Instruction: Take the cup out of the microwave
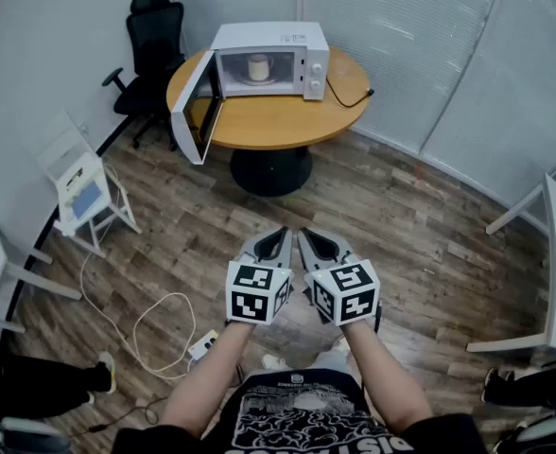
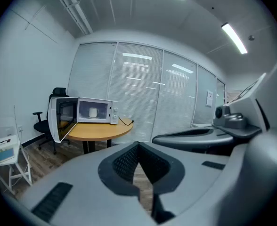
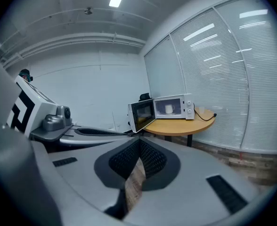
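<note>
Cup point(image 1: 258, 67) stands upright inside the microwave point(image 1: 270, 36), about mid-cavity, long axis vertical. Handle side too small to tell. The microwave sits at the far edge of the round table point(image 1: 278, 123); its door point(image 1: 191, 112) is swung wide open, hanging out past the table's left edge.

Left gripper point(image 1: 280, 235) is clenched with nothing between the jaws. Right gripper point(image 1: 308, 235) is also closed at the tips, empty. The two are held side by side, nearly touching, over bare floor and well apart from the table.

Key relation: the cup lies straight ahead of both, far off and a little left of their midline, so the left gripper is marginally nearer. The open door flanks that left side, though. Judgement — a long approach comes first, and the jaws must part before entering the cavity.
</note>
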